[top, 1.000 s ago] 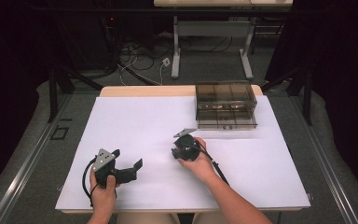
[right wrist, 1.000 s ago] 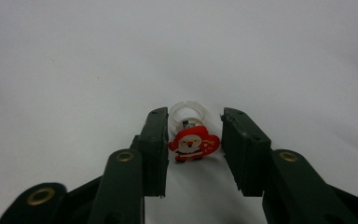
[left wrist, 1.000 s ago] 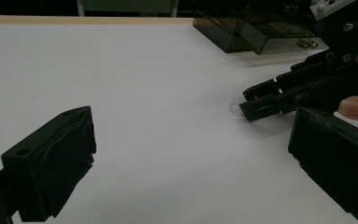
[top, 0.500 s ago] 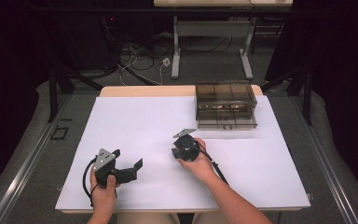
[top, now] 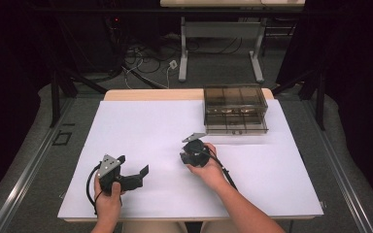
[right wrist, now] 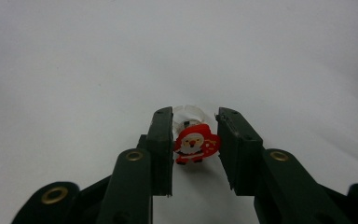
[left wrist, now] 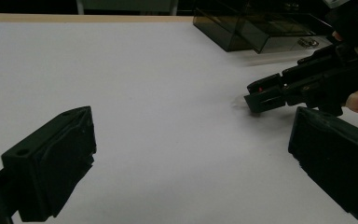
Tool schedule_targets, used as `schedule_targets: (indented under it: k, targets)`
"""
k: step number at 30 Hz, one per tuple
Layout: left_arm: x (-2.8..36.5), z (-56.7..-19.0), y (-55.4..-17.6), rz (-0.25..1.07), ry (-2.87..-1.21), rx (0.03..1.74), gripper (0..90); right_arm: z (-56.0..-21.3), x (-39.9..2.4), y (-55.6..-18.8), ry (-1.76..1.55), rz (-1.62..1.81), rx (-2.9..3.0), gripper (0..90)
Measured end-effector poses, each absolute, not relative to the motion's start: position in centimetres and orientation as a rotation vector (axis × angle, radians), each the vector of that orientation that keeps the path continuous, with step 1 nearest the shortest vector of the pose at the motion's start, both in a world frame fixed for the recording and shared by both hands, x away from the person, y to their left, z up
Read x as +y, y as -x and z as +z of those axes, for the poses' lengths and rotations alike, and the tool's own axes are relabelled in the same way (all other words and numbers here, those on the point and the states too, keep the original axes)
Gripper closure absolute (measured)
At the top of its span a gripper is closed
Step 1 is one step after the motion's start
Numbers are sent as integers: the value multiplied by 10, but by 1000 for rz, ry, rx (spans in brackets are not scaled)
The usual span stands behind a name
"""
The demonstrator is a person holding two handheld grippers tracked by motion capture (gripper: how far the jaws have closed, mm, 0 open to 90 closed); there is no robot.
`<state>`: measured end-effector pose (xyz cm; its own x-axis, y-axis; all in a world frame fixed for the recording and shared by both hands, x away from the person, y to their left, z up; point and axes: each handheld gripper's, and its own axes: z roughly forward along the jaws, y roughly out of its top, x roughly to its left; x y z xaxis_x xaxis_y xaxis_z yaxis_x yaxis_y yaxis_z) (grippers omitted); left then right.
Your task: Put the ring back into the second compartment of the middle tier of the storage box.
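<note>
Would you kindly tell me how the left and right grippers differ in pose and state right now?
The left gripper has its jaws spread wide with nothing between them; the right gripper has its jaws drawn in around a small red Santa figure. The left sits near the table's front edge, the right nearer the middle. Both are black and hand-held.

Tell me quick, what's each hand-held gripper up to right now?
Left hand-held gripper open, empty, low over white table. Right hand-held gripper closed around small Santa ring. Smoky drawer box at far edge, nothing between.
</note>
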<state>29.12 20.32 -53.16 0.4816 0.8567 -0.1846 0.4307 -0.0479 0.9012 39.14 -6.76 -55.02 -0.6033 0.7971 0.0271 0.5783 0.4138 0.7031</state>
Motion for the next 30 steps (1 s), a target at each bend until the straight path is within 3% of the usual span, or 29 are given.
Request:
schedule_targets:
  k: [30]
  targets:
    - [203,-532,-292,504,-1670,1121,11,-525,-97,-390,-1235,1043,2289,670]
